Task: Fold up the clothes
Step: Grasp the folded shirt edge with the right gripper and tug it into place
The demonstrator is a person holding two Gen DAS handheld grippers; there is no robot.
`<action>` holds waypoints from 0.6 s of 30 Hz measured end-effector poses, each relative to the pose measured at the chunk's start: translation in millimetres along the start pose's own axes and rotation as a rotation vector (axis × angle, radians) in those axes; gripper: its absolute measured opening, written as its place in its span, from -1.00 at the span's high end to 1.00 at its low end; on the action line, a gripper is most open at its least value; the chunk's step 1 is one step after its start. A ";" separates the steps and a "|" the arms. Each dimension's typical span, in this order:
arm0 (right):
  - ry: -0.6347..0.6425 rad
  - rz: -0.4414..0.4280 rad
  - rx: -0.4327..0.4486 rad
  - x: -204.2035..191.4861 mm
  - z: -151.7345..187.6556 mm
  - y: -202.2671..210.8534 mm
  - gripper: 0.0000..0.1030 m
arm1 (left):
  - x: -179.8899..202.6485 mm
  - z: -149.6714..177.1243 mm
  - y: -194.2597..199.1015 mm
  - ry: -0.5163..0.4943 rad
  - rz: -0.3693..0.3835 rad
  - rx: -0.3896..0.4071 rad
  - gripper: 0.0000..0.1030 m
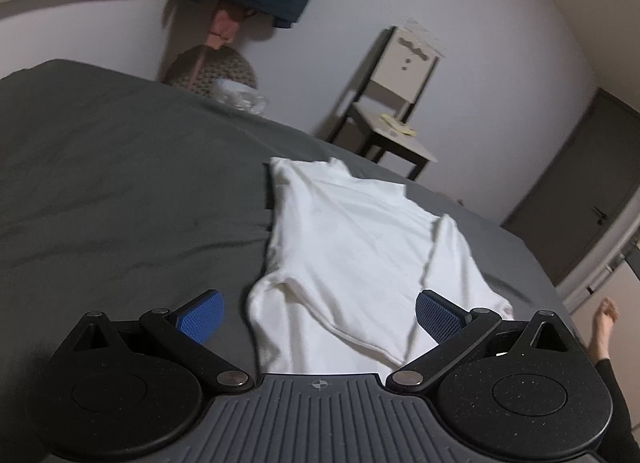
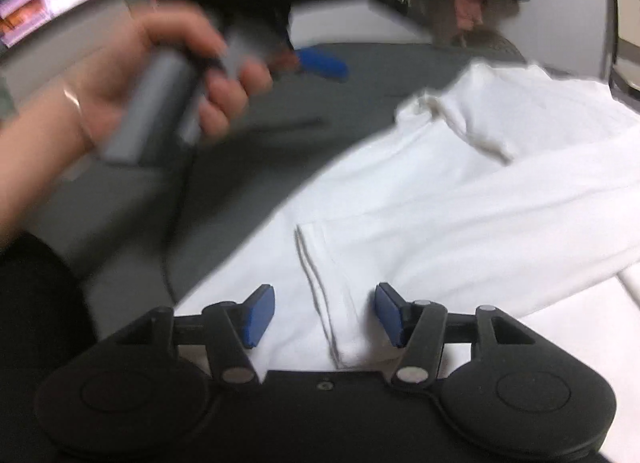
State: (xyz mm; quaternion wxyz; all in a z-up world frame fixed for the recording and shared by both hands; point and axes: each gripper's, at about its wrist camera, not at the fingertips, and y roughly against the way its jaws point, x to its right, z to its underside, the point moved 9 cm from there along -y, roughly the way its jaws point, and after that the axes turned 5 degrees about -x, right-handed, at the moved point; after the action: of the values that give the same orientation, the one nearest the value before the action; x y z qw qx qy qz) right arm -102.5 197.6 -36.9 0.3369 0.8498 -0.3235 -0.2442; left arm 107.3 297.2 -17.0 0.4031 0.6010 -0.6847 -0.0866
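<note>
Left gripper (image 1: 318, 313): we had its blue pads spread wide with nothing pinched between them. They hovered over the near end of the shirt, and the left pad (image 1: 202, 317) sat out over bare bedsheet.

Right gripper (image 2: 324, 315): jaws were apart here too, and we weren't clamping anything. A folded hem edge of the shirt ran right up between the two blue pads, but neither pad pressed on it as far as we could see.

White shirt (image 1: 360, 247): it lay flat on the bed, stretching away from the left fingers toward the far edge. From the right wrist view, most of the cloth (image 2: 460, 203) spread ahead and to the right of the fingers, with a folded-over sleeve lying across it.

Bed (image 1: 120, 183): dark grey sheet, a bit wrinkled, under everything and off to the left of both pairs of fingers.

Left hand (image 2: 168, 75): in the right wrist view we saw it up and left of the fingers, blurry, wrapped round the grey handle of the other gripper.

Chair (image 1: 394, 103): well beyond the fingers, against the wall past the bed.

Door (image 1: 580, 175): dark, far right of the fingers.
</note>
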 end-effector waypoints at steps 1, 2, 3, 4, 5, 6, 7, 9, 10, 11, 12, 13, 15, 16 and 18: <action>-0.006 0.021 0.040 9.9 -6.6 13.9 -0.08 | -2.3 -0.2 -1.6 0.010 -0.011 0.005 -1.00; -0.013 0.040 0.079 20.8 -13.0 29.7 -0.16 | -3.3 -1.1 -2.6 0.013 -0.026 0.014 -1.00; -0.023 0.053 0.106 35.2 -20.7 43.7 -0.21 | -3.7 -2.2 -3.3 0.013 -0.042 0.026 -1.00; -0.038 0.076 0.123 55.8 -30.4 57.3 -0.25 | -4.0 -3.3 -4.0 0.013 -0.058 0.037 -0.99; -0.052 0.105 0.129 77.0 -39.4 68.3 -0.26 | -2.3 -5.1 -5.6 0.001 -0.075 0.043 -0.99; -0.070 0.142 0.126 101.3 -48.5 77.1 -0.26 | 0.4 -7.2 -7.7 -0.019 -0.092 0.047 -1.00; -0.090 0.181 0.122 127.0 -57.8 85.7 -0.26 | 3.9 -10.2 -9.9 -0.040 -0.101 0.049 -1.00; -0.148 0.249 0.109 174.5 -70.0 98.5 -0.26 | 10.2 -16.6 -13.8 -0.058 -0.104 0.040 -1.00; -0.186 0.270 0.109 190.5 -74.0 108.8 -0.26 | 12.8 -19.8 -14.9 -0.051 -0.097 0.034 -0.99; -0.226 0.279 0.110 205.2 -78.6 115.8 -0.26 | 14.8 -22.2 -14.5 -0.037 -0.077 0.028 -0.99; -0.263 0.289 0.108 213.3 -82.6 122.5 -0.26 | 16.1 -23.9 -13.6 -0.022 -0.051 0.022 -1.00; -0.299 0.300 0.104 218.7 -86.1 129.9 -0.28 | 16.6 -24.9 -12.2 -0.003 -0.027 0.013 -0.99; -0.332 0.312 0.089 220.6 -85.6 137.2 -0.35 | 16.2 -26.2 -8.0 0.037 0.011 -0.005 -1.00; -0.345 0.316 0.081 220.8 -84.6 140.3 -0.46 | 14.4 -26.7 -4.7 0.060 0.017 -0.005 -1.00; -0.351 0.320 0.095 213.7 -87.5 153.2 -0.68 | 7.2 -25.5 2.1 0.118 0.002 -0.004 -1.00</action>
State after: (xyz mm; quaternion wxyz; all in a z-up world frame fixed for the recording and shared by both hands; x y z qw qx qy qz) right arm 37.4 -5.1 90.1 0.2696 0.7471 -0.5187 -0.3163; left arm 122.8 300.7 4.4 0.4438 0.6037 -0.6602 -0.0520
